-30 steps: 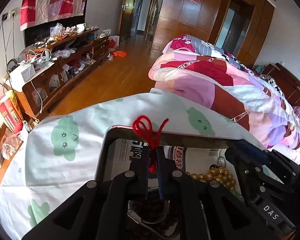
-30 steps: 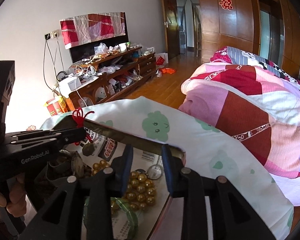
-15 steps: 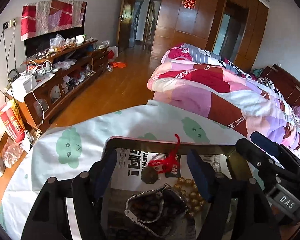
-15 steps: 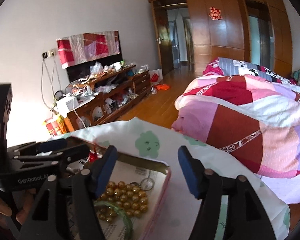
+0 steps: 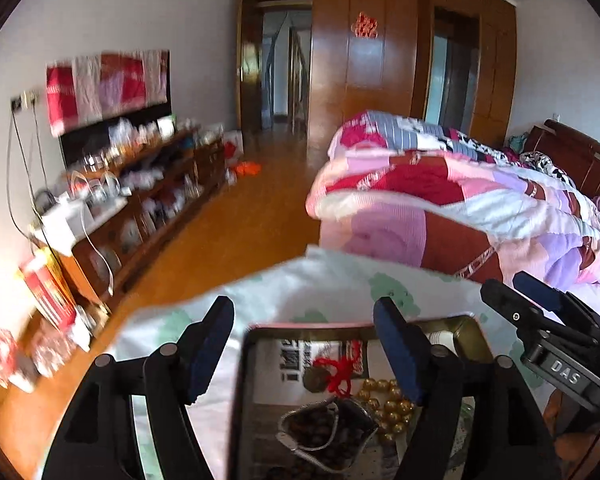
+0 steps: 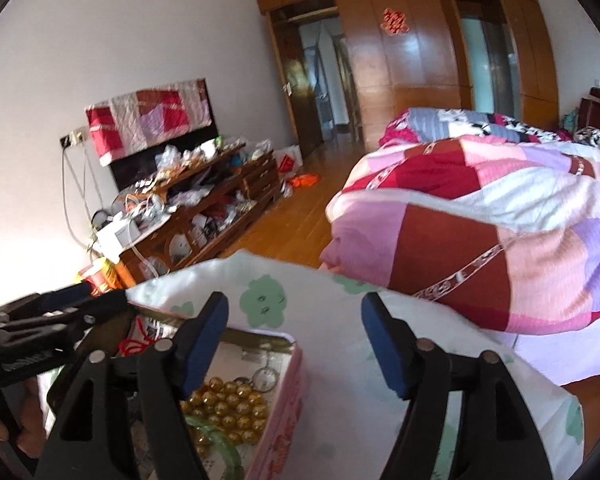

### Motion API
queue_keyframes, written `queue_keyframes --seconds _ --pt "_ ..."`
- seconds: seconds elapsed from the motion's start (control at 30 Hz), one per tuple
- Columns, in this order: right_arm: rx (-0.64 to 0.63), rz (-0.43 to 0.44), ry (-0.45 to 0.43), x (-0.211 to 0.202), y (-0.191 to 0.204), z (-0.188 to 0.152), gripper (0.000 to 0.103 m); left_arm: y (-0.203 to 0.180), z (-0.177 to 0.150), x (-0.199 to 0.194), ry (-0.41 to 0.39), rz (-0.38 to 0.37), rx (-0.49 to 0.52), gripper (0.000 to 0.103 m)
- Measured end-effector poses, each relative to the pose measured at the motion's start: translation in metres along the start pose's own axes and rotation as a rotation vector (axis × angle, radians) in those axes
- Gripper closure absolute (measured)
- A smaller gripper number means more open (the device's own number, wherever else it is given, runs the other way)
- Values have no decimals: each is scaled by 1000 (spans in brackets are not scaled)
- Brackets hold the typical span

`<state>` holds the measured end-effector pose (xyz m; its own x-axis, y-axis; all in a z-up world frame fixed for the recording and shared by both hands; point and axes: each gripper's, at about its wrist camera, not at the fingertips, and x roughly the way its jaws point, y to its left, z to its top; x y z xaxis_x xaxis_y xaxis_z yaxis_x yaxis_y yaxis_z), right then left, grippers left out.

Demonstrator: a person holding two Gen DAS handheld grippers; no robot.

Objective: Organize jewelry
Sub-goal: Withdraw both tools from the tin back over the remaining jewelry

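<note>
Jewelry sits inside a shallow tin box (image 5: 244,384) with a pink outer wall, lined with printed newspaper, resting on a white cloth with green cloud figures (image 6: 340,320).

Left gripper (image 5: 304,348): jaws spread wide, nothing between them, held above the box. Nearest its camera lies a metal-framed pouch (image 5: 328,428), mouth open, filled with dark brown beads. Just beyond it, toward the box's far edge, a bronze-coloured pendant (image 5: 314,378) on a knotted red cord (image 5: 338,374) lies on the newspaper. To the right of the cord, a cluster of gold beads (image 5: 386,404) touches the pouch.

Right gripper (image 6: 294,340): jaws likewise spread wide and empty, straddling the box's right wall. Beneath its left finger, a translucent green bangle (image 6: 220,440) lies against the gold beads (image 6: 224,408). Past the beads, near the far right corner, rests a small round silver-rimmed piece (image 6: 266,376); detail too fine to identify. The left gripper (image 6: 60,320) appears over the box's left side.

Beyond the cloth: wooden floor (image 5: 236,232), a patchwork quilt (image 6: 480,220) on the right, a cluttered low cabinet (image 6: 204,208) on the left wall.
</note>
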<state>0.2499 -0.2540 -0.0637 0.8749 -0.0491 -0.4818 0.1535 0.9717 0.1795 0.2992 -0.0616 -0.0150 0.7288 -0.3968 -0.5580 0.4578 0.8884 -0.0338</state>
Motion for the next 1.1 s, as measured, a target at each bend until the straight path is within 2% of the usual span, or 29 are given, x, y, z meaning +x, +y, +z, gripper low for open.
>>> queue_keyframes --seconds 0.13,0.4,0.67,0.93,1.1 --pt "4 -54 -41 -14 -4 1 32 14 1 -21 2 -27 -58 31" --pt "10 -57 -41 -52 -11 -10 32 21 -24 -63 13 -20 -128 31" --pt "120 -27 2 -95 -27 -40 30 13 -70 -103 40 -5 -124 31" --pt "122 10 77 -121 -18 -67 30 22 -111 -131 85 9 -189 31" --pt "80 19 126 -136 -6 -81 30 22 -141 -143 116 26 -182 31"
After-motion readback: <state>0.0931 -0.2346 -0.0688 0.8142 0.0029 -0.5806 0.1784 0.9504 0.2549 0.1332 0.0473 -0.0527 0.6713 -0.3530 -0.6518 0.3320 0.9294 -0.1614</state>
